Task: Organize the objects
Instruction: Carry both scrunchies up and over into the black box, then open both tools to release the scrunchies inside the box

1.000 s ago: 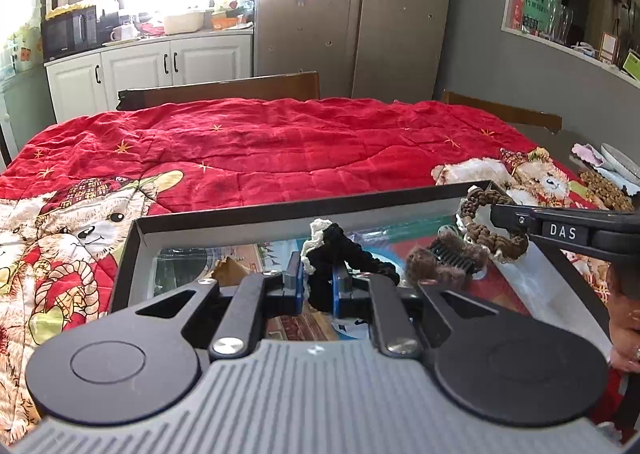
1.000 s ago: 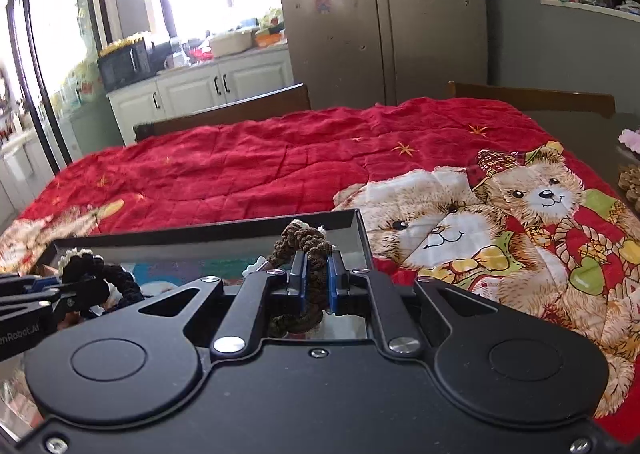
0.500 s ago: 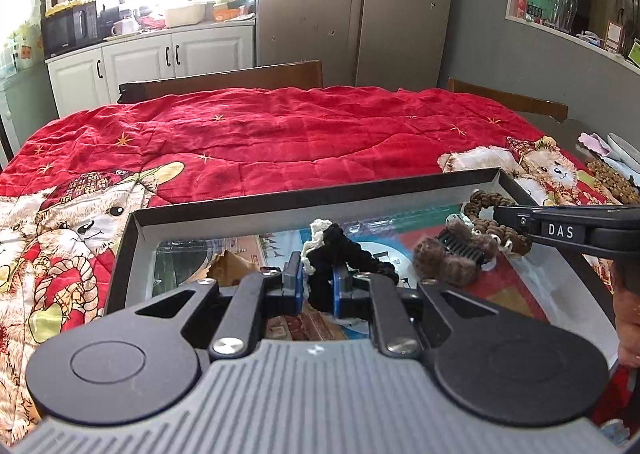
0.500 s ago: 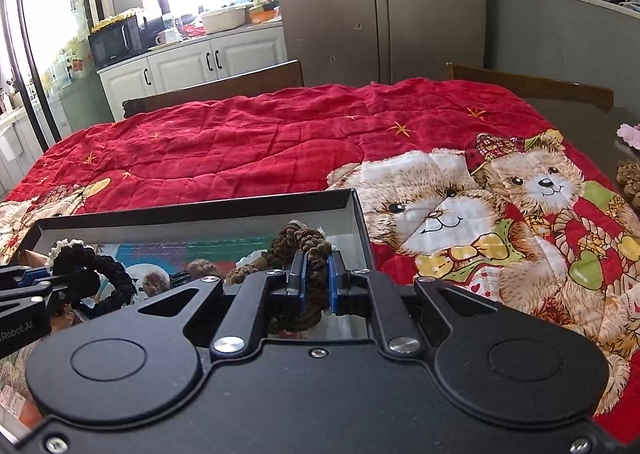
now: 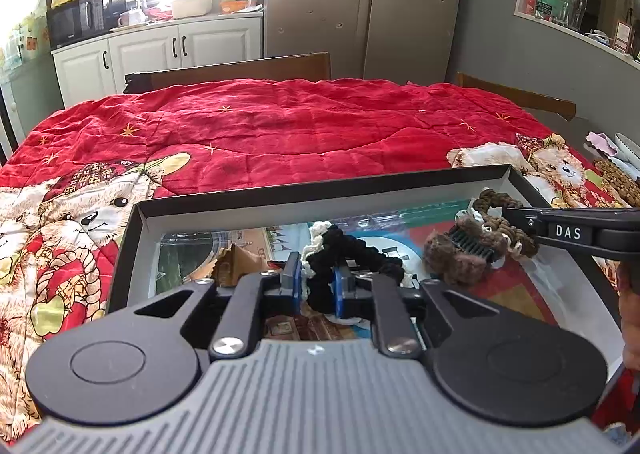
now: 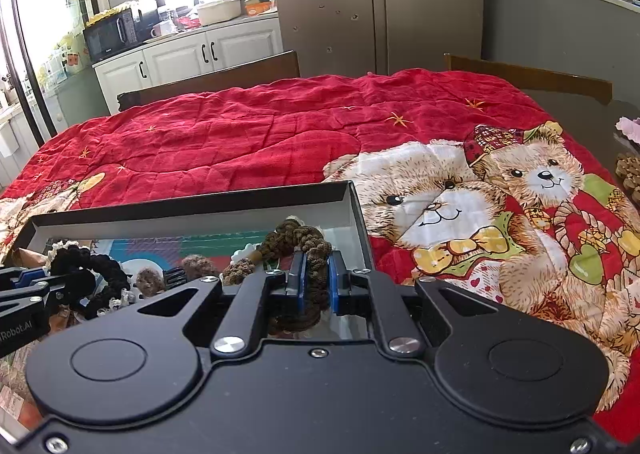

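Over the red bear quilt (image 5: 280, 133), inside the black tray (image 5: 320, 195), left gripper (image 5: 316, 286) has just loosened around the black scrunchie (image 5: 360, 254) for release, while right gripper (image 6: 316, 286) clamps the brown scrunchie (image 6: 300, 242).

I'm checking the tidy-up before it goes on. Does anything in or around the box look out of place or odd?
Nothing stands out. The black scrunchie, brown scrunchie and fuzzy hair clip all sit inside the box, which lies flat on the red quilt.
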Available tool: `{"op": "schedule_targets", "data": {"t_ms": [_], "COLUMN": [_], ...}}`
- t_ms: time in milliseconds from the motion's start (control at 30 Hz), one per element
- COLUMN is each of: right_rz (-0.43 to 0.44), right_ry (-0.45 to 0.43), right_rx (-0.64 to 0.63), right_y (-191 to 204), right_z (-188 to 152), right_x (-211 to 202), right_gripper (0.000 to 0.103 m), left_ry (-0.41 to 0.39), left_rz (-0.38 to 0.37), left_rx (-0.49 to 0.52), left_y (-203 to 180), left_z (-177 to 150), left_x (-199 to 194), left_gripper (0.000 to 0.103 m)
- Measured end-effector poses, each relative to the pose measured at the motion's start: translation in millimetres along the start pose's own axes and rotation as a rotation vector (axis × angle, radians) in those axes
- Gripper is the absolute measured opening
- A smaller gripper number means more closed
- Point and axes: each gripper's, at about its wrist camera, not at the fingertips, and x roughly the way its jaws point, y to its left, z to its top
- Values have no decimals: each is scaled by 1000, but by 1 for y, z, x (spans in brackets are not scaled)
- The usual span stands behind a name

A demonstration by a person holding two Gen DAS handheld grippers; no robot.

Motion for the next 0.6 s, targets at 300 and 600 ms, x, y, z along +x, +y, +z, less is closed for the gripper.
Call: {"op": "schedule_targets", "data": {"t_ms": [300, 600], "right_rz": [-5, 42], "right_ry": [-10, -23], "right_rx": [11, 42], "right_y": [-2, -8], "right_z": [0, 0], "right_x": [-2, -7], "right_gripper": [13, 21], "left_ry": [-11, -38], "left_rz": [7, 14], "left_rx": [-9, -21], "left_y": [1, 2], "left_z": [0, 1], "left_x": [-2, -7], "left_gripper": [43, 66]}}
